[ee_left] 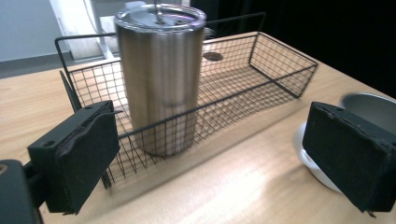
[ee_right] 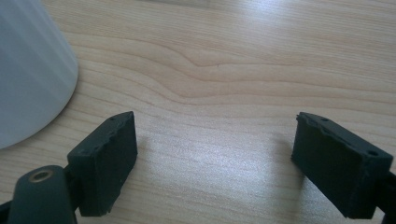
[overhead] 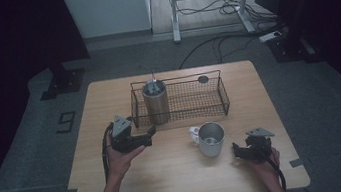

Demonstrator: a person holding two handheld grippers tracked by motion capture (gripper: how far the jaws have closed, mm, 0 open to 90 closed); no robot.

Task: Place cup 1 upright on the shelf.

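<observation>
Both tongs empty; steel tumbler sits in the wire basket ahead of the left tongs.

Right tongs (overhead: 237, 151) sit low at the desk's (overhead: 179, 170) near right, jaws spread over bare wood in the right gripper view, white mug (overhead: 210, 139) just beside them. Left tongs (overhead: 151, 135) are spread, nothing between the pads, pointing at the steel tumbler (ee_left: 161, 77). Tumbler stands upright at the left end of the wire basket (ee_left: 275, 70), just past the jaw tips, not touched. Small dark disc (ee_left: 213, 56) lies further back in the basket.
</observation>
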